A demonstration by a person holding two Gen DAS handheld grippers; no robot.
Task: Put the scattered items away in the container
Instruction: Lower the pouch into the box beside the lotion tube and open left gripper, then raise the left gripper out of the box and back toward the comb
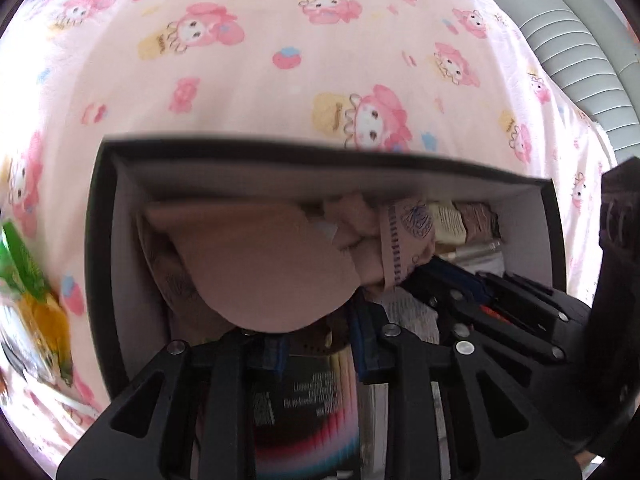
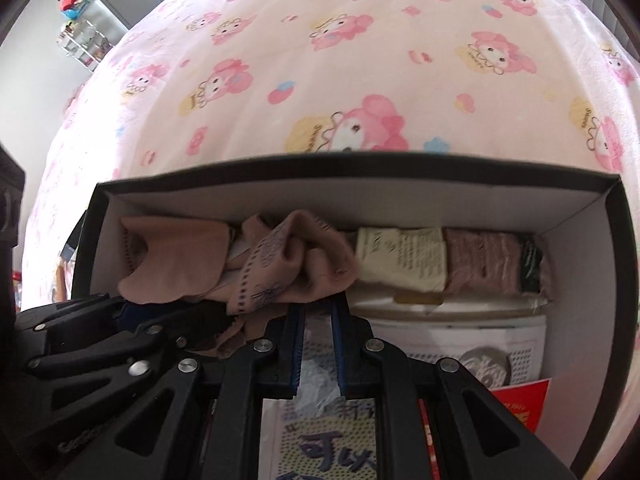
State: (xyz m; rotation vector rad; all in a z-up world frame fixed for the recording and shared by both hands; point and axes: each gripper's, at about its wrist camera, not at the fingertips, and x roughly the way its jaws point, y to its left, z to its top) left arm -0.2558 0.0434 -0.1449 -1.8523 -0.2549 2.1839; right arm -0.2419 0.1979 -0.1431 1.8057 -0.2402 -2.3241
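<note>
A black box (image 1: 280, 148) (image 2: 360, 160) with a white inside stands on the pink cartoon-print bedsheet (image 1: 280, 40). Both grippers point down into it. My left gripper (image 1: 320, 328) is shut on a plain beige cloth (image 1: 260, 272) with a dark brown edge; the cloth drapes over its fingertips. The right wrist view shows this gripper (image 2: 128, 312) at the box's left end. My right gripper (image 2: 318, 304) has its blue pads almost together, pinching the lower edge of a patterned beige sock (image 2: 288, 264) (image 1: 404, 240).
Along the box's far wall lie a cream printed packet (image 2: 404, 258) and a mauve knitted item (image 2: 484, 260). Below are a white perforated thing (image 2: 460, 344), a red card (image 2: 520, 404) and printed paper (image 2: 320, 448). A green-yellow packet (image 1: 28, 280) lies on the bed, left of the box.
</note>
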